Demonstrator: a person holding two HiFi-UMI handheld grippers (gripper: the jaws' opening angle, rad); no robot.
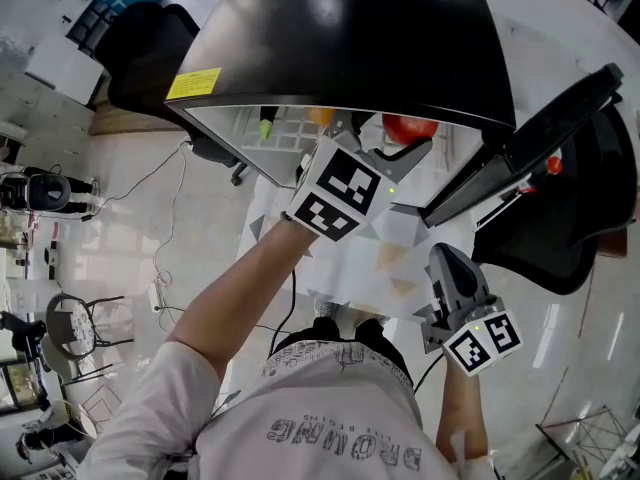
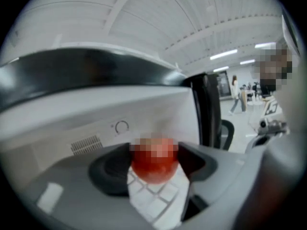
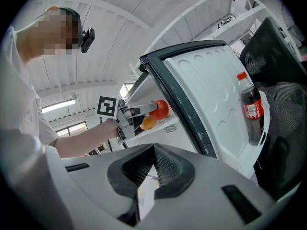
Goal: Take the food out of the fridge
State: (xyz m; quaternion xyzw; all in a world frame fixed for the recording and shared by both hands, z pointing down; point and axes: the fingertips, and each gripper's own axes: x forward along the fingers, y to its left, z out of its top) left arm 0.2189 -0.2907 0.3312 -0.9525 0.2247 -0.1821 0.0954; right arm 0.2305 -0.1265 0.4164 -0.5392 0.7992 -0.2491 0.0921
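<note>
The black mini fridge point(image 1: 350, 38) stands with its door point(image 1: 540, 148) swung open to the right. A round red fruit point(image 1: 408, 126) rests on the white wire shelf point(image 2: 158, 200) inside. My left gripper point(image 1: 405, 140) reaches into the fridge. Its jaws stand wide, and the red fruit point(image 2: 153, 169) fills the gap between the pads, which touch both of its sides. From the right gripper view, the left gripper point(image 3: 158, 110) holds the red fruit point(image 3: 162, 108) at its tip. My right gripper point(image 1: 445, 258) hangs back outside the fridge, shut on nothing point(image 3: 153, 152).
An orange fruit point(image 3: 148, 122) lies just behind the red one. A yellow-green item point(image 1: 266, 126) sits on the shelf's left side. A cola bottle point(image 3: 250, 107) stands in the door rack. A black chair point(image 1: 600, 218) is behind the open door.
</note>
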